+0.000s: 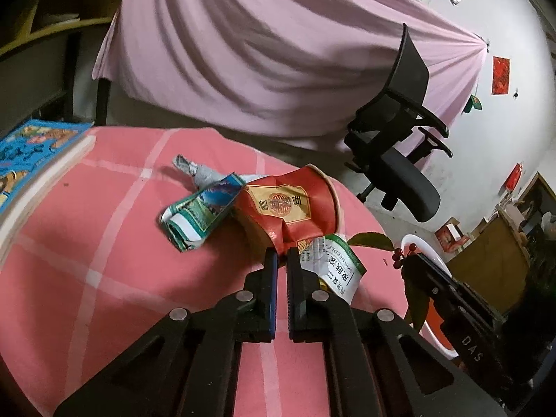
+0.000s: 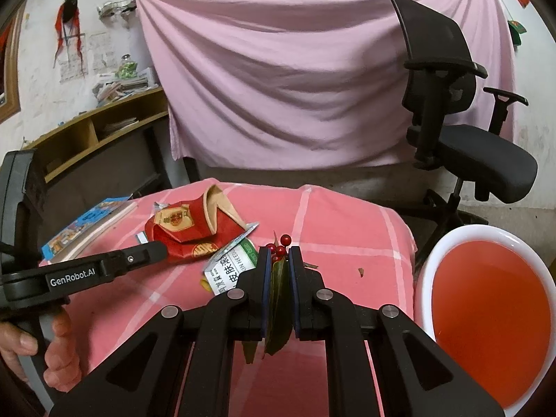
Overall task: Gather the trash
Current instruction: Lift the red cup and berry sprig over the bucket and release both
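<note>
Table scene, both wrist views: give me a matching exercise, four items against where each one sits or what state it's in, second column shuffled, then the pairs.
Items:
1. crushed red paper cup
2. berry sprig
3. blue book
4. white basin

Places or states:
A. clamped between the right gripper's jaws
B. beside the table, off its right edge in the right wrist view
C. lying flat at the table's left edge
D. pinched at its near edge by the left gripper

Pairs: 1-D, 2-A, 3-C, 4-B
</note>
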### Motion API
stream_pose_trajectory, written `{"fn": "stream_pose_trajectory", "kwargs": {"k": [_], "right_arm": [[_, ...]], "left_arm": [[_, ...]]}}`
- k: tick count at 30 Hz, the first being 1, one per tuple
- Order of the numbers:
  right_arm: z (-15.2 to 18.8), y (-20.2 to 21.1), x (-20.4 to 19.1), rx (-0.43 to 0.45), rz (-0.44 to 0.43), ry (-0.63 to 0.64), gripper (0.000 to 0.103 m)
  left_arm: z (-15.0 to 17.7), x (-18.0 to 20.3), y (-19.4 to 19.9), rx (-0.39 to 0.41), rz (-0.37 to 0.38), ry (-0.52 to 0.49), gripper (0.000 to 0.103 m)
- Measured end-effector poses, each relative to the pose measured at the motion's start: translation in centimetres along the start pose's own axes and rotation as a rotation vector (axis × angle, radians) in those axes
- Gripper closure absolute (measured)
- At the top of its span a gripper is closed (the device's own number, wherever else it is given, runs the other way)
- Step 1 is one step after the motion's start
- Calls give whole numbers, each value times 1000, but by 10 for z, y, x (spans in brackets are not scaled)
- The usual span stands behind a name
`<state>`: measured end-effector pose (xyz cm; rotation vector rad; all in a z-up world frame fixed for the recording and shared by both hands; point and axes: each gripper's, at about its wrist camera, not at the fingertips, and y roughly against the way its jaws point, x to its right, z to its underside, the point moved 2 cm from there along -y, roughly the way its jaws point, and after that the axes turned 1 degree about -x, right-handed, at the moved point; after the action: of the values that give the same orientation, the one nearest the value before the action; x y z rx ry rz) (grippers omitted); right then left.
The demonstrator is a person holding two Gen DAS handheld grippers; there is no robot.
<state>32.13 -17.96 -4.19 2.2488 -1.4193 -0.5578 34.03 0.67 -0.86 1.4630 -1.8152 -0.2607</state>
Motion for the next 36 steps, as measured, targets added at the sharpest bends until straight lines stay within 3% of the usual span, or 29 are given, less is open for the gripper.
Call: {"fn": "stream_pose_trajectory", "kwargs": {"k": [7, 15, 18, 22, 28, 36], "right_arm": [[1, 15, 1, 79, -4, -5, 95], [2, 62, 12, 331, -8, -45, 95], [2, 80, 20, 411, 46, -36, 95], [0, 103, 46, 476, 115, -71, 95], [5, 125, 96, 498, 180, -184, 95], [19, 131, 138, 417, 277, -256, 94]], "left_arm": [[6, 14, 14, 94, 16, -71, 101], [20, 54, 43, 290, 4, -215, 101], [24, 80, 50, 345, 8, -291, 100], [22, 117, 39, 332, 81, -331, 100], [30, 169, 12, 263, 158, -397, 100], [45, 221, -29, 124, 223, -430, 100]]}}
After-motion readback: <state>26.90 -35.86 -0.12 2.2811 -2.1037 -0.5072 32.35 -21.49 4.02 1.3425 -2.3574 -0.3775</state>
